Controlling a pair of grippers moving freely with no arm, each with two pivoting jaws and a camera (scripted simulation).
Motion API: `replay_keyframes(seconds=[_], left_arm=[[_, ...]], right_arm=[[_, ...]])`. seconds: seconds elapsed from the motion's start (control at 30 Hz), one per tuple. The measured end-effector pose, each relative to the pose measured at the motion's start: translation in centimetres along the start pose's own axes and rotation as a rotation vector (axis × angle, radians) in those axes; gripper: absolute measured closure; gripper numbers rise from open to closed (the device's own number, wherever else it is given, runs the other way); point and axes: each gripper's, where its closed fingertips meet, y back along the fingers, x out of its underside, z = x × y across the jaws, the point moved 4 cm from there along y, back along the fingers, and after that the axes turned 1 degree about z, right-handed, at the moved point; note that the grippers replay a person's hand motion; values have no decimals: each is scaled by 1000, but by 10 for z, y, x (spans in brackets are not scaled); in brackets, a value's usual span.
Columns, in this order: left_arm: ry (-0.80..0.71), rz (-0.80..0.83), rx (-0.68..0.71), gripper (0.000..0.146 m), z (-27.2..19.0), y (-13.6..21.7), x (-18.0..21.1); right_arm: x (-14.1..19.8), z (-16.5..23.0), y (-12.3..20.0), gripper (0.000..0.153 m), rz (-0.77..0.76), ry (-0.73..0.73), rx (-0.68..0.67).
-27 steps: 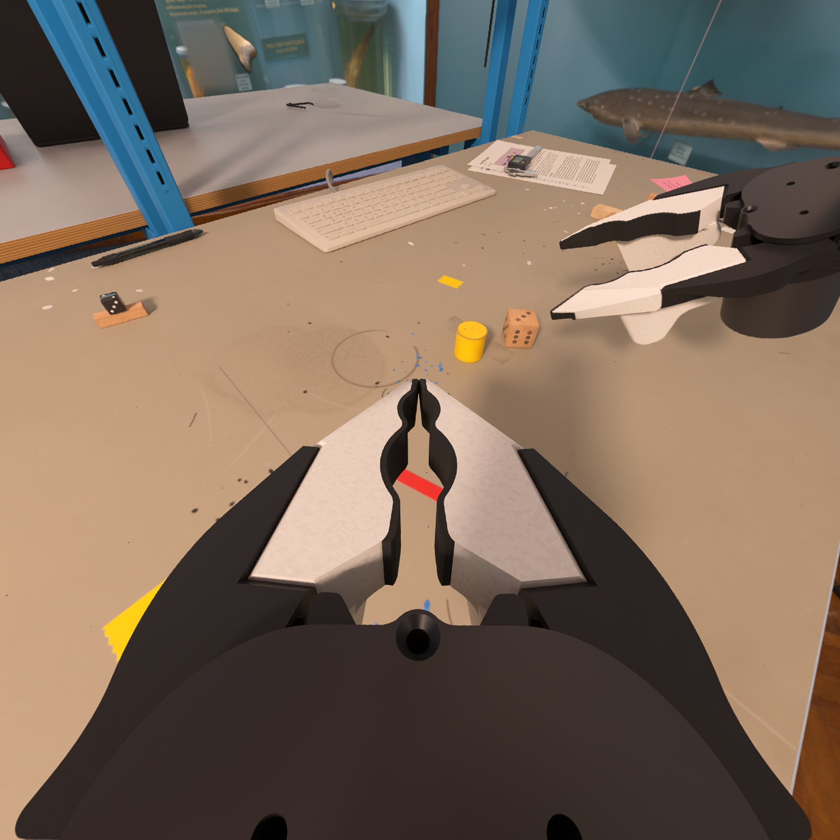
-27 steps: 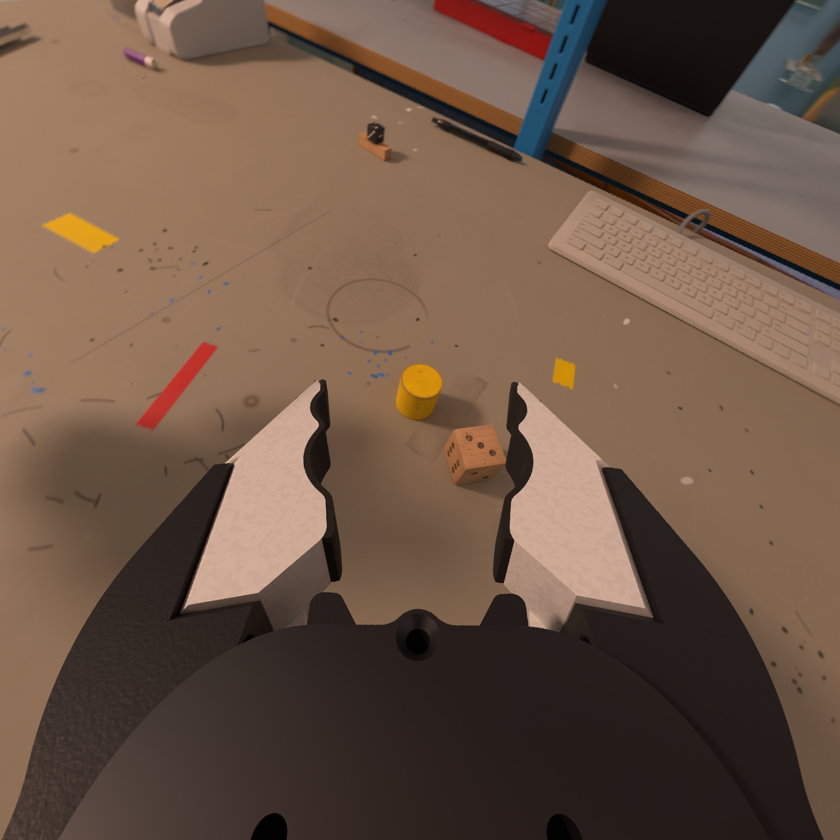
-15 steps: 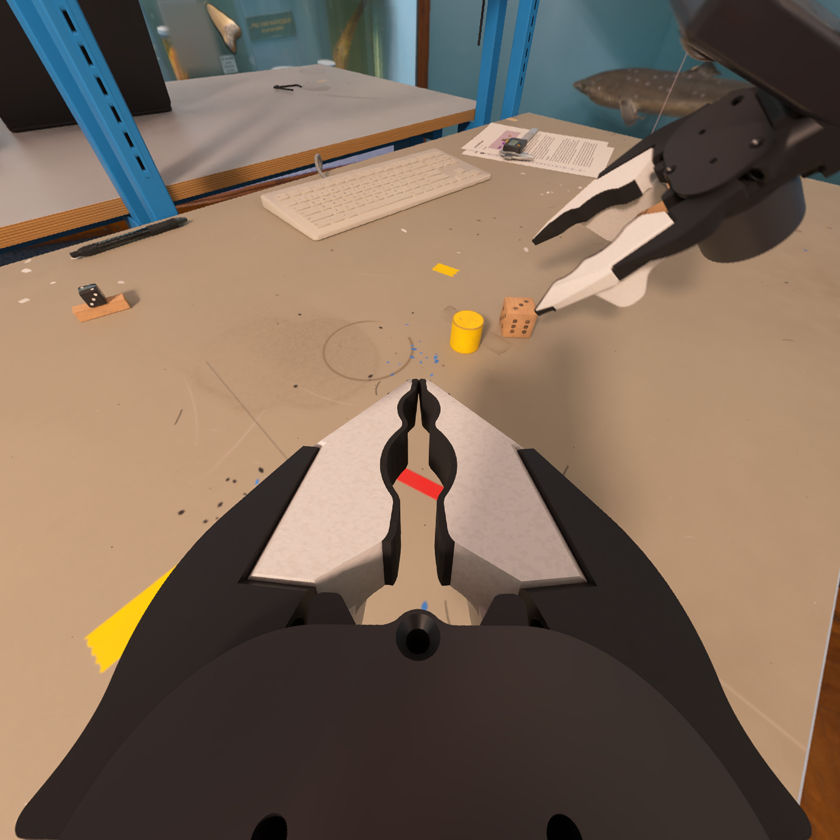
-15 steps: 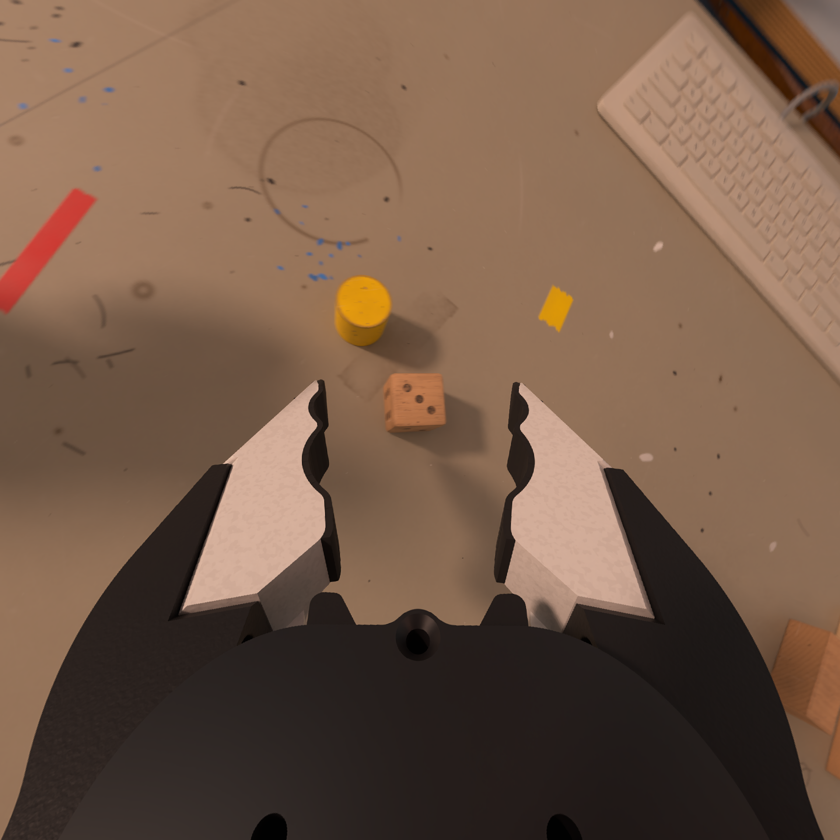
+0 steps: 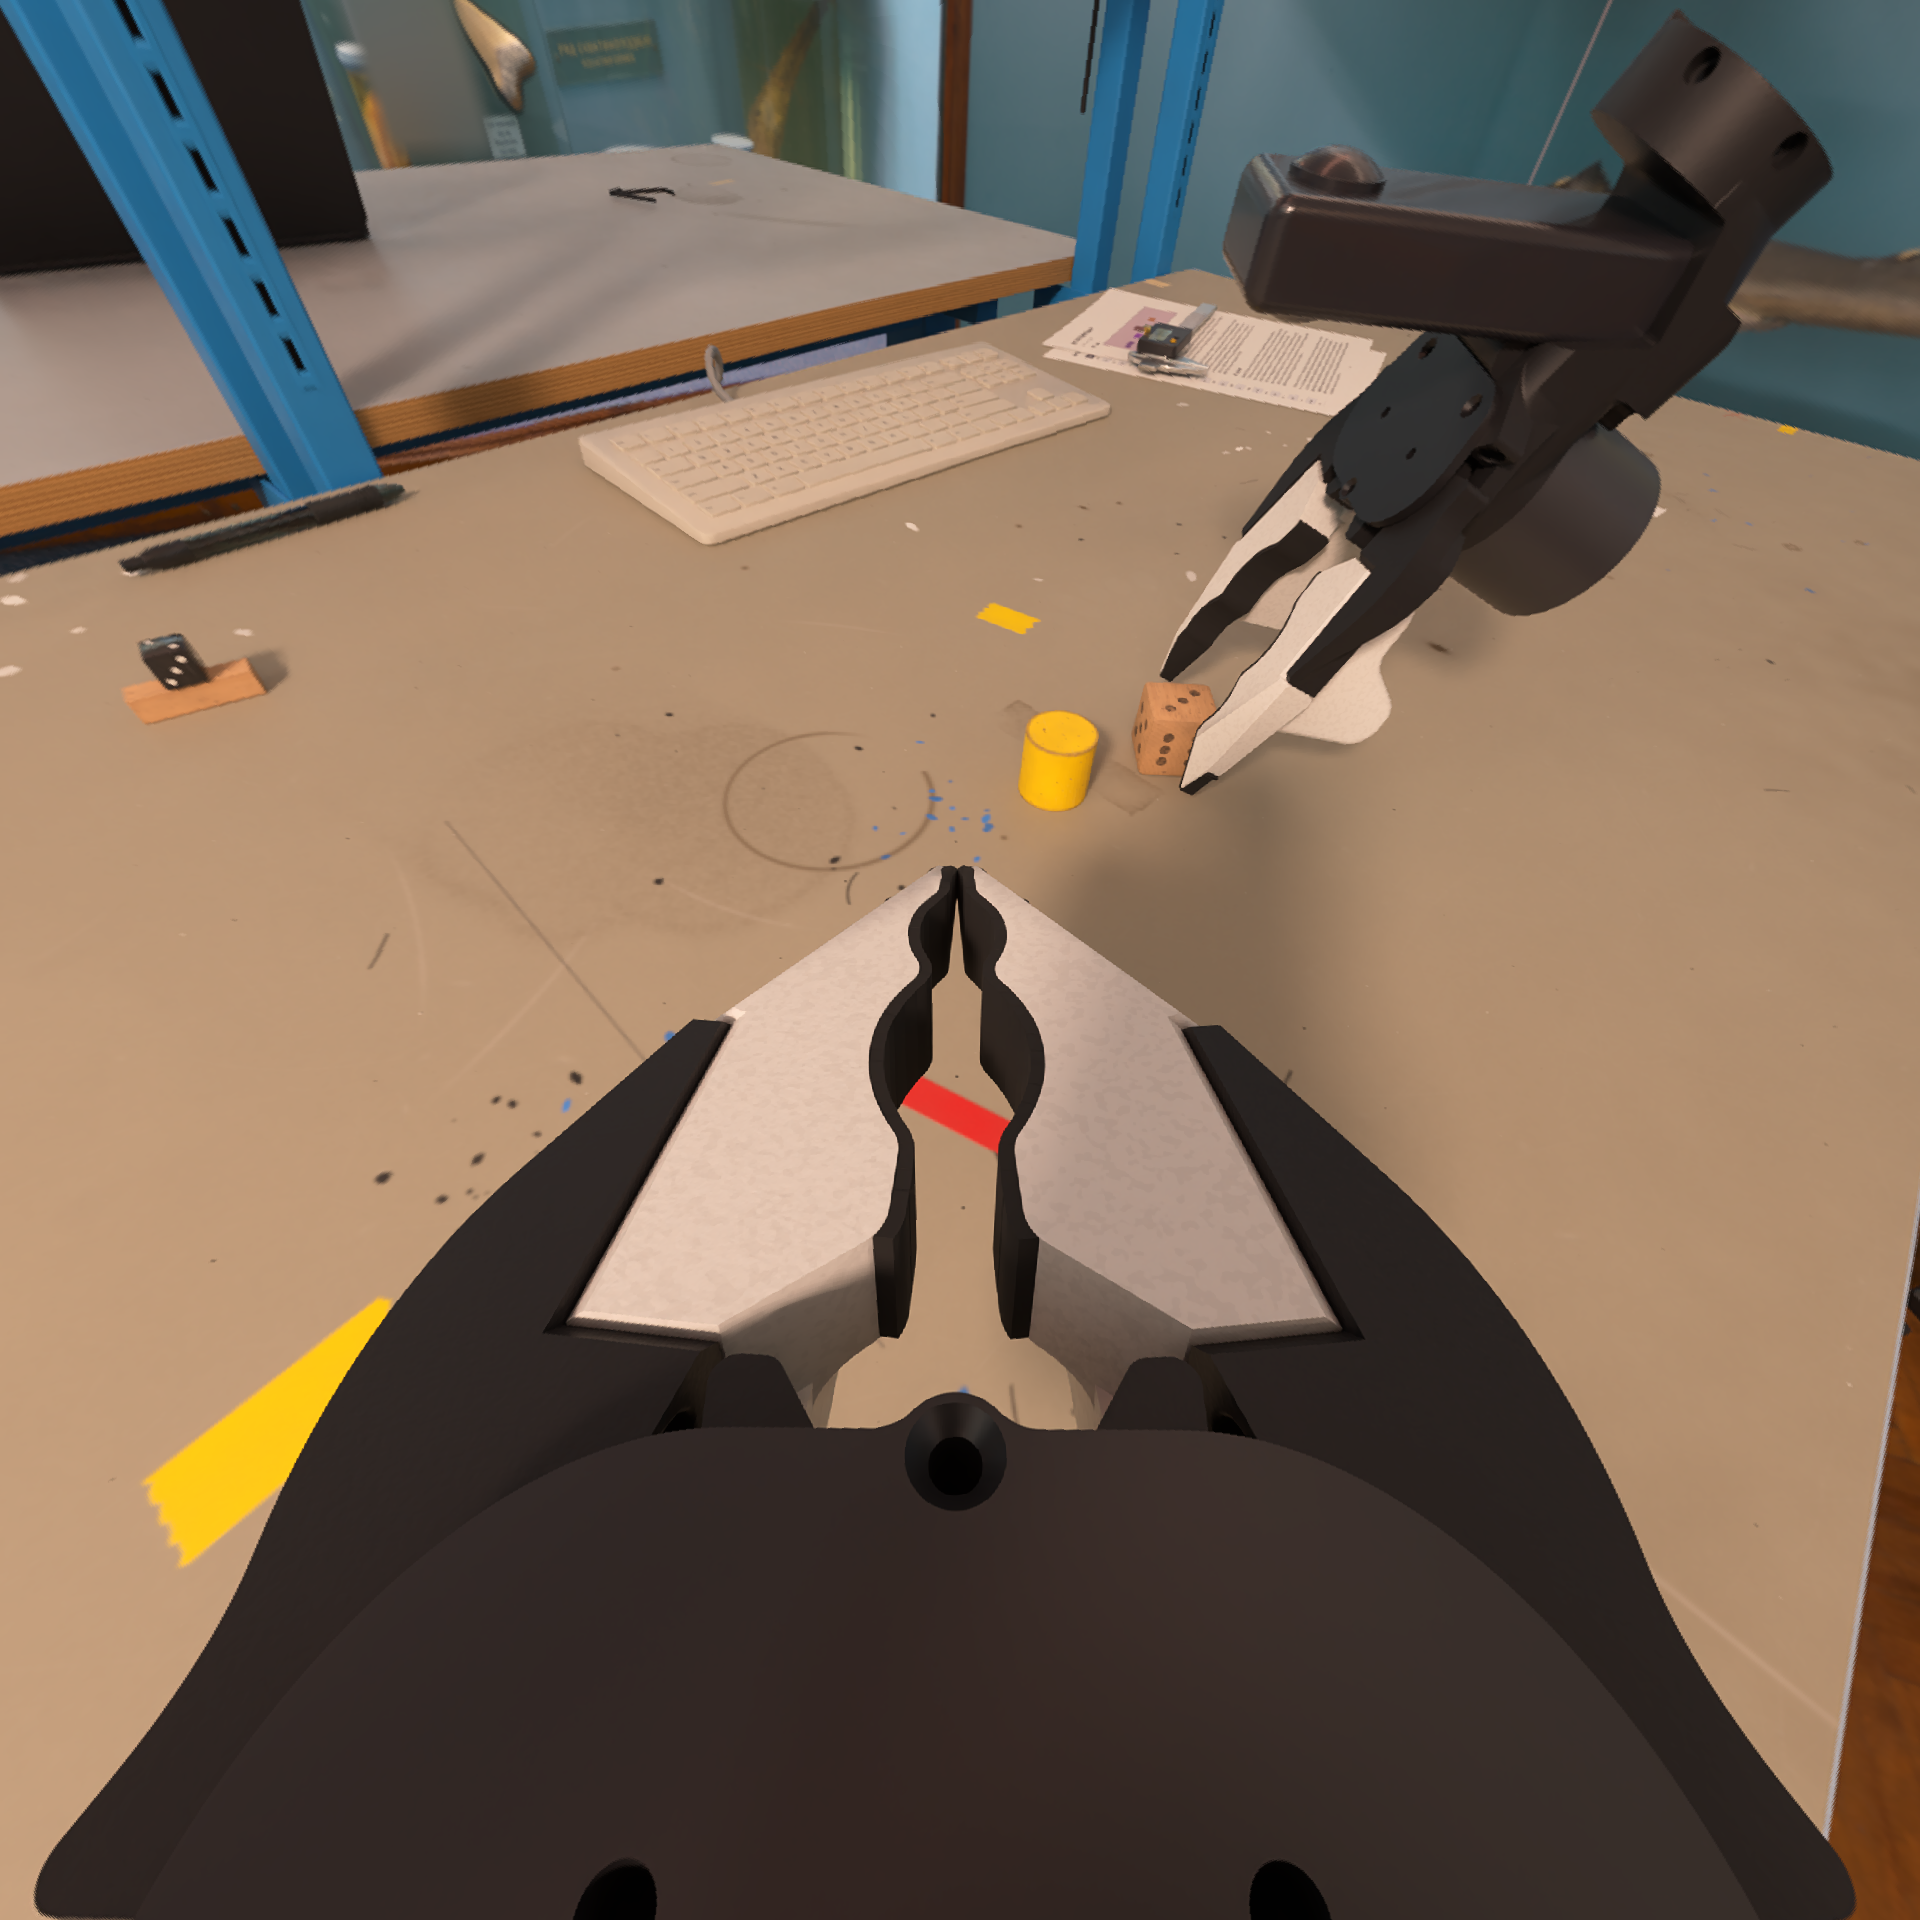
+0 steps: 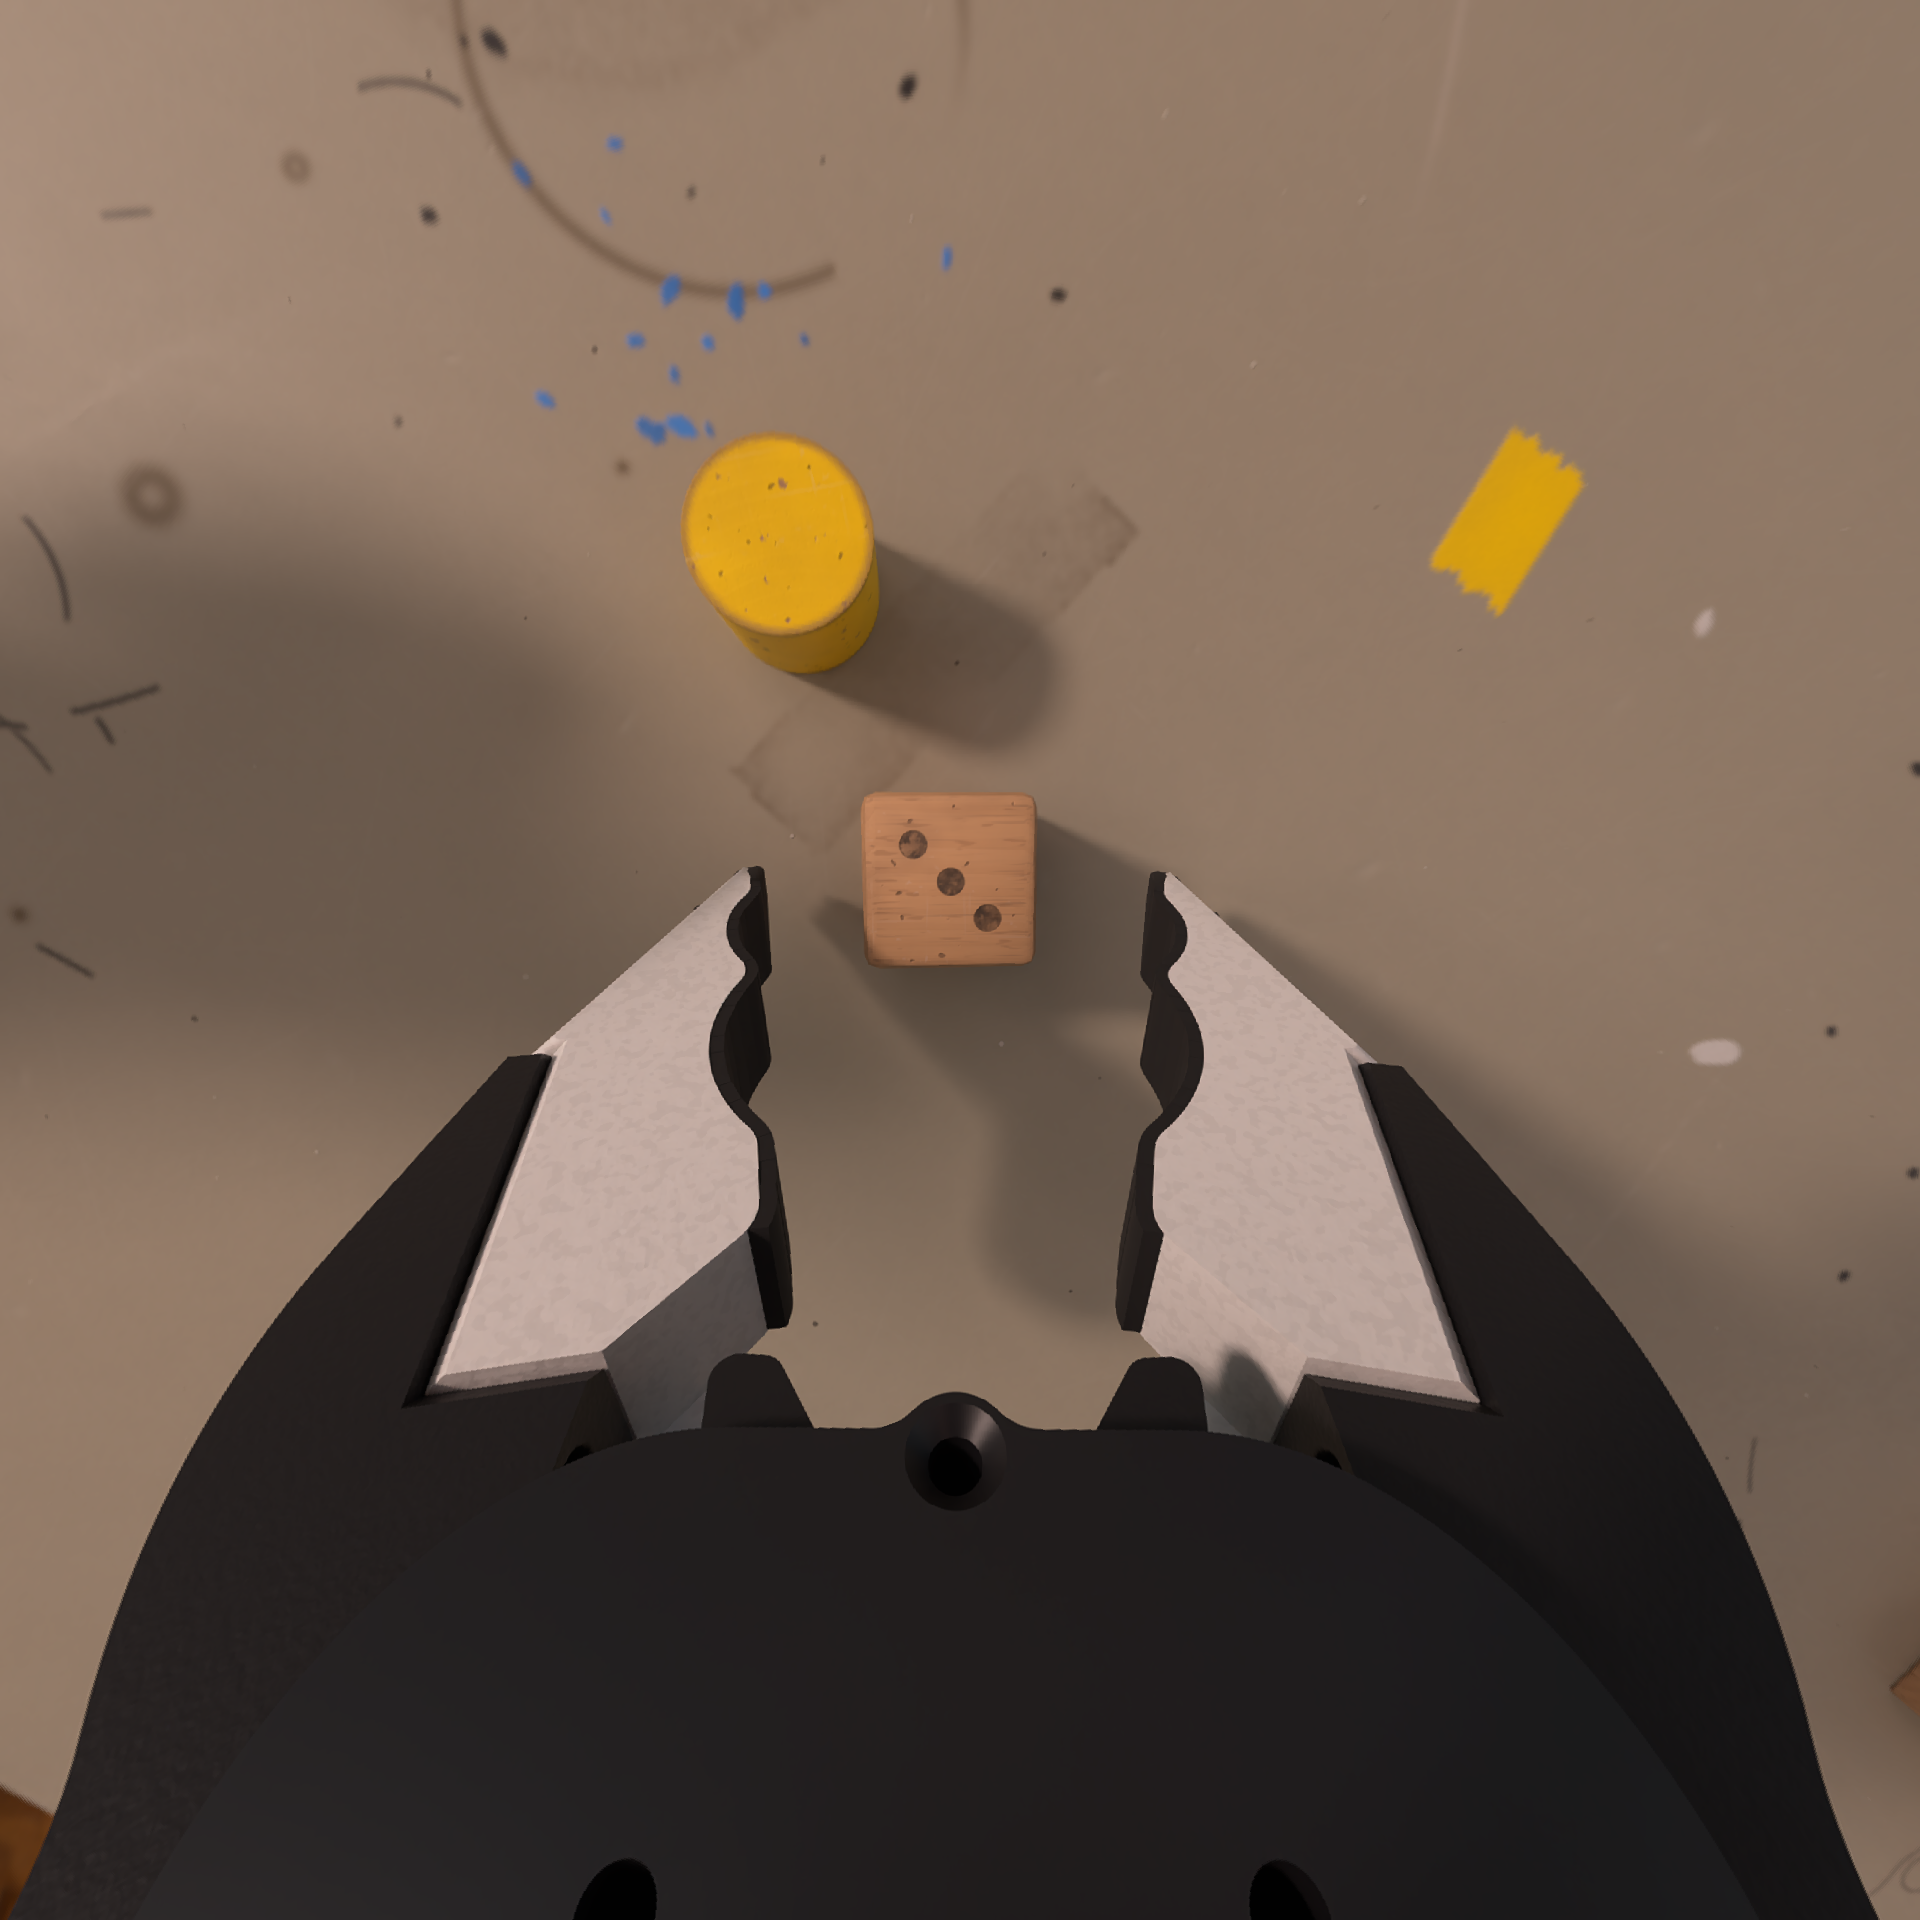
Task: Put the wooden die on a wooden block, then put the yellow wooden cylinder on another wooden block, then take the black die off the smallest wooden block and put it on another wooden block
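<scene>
The wooden die [image 6: 948,880] lies on the table with its three-pip face up, between the tips of my open right gripper [image 6: 954,883], which points steeply down at it. In the left wrist view the die [image 5: 1172,725] sits between that gripper's fingertips [image 5: 1210,764], apart from them. The yellow wooden cylinder [image 6: 779,551] stands upright just beyond the die, also in the left wrist view [image 5: 1057,758]. The black die [image 5: 174,660] rests on a small flat wooden block [image 5: 197,694] at the far left. My left gripper [image 5: 957,875] is shut and empty, low over the table.
A white keyboard [image 5: 842,436] lies at the back, a black pen [image 5: 260,525] to its left, papers [image 5: 1226,348] at the back right. Blue shelf posts [image 5: 197,249] stand behind. Yellow tape [image 6: 1507,520] and red tape [image 5: 956,1112] lie flat. A wooden corner [image 6: 1907,1704] shows at the right edge.
My right gripper has tilted down and dropped lower, bringing its open fingers around the wooden die. The left gripper has barely moved.
</scene>
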Motion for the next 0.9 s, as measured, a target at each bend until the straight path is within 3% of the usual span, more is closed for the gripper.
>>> replay_keyframes(seconds=[0.07, 0.13, 0.3, 0.4, 0.5, 0.6, 0.67, 0.77, 0.9], left_arm=[[8, 9, 13, 146, -1, -4, 3], [9, 16, 19, 146, -2, -7, 5], [12, 31, 25, 146, -2, -12, 11], [19, 36, 20, 146, 1, -13, 13], [29, 36, 17, 146, 3, -14, 14], [33, 35, 16, 146, 4, -15, 14], [30, 33, 15, 146, 3, -15, 13], [29, 27, 22, 146, 0, -17, 12], [13, 39, 15, 146, -2, -18, 13]], right_arm=[[2, 0, -2, 87, 10, 3, -22], [0, -1, -4, 120, 3, -1, -40], [-1, -6, 9, 119, -42, -19, -62], [7, -35, 50, 119, -114, -53, 20], [28, -86, 113, 119, -166, -144, 167], [62, -141, 173, 119, -192, -276, 307], [92, -179, 191, 119, -162, -364, 372], [140, -224, 181, 119, -79, -509, 383], [175, -247, 144, 119, -39, -588, 353]])
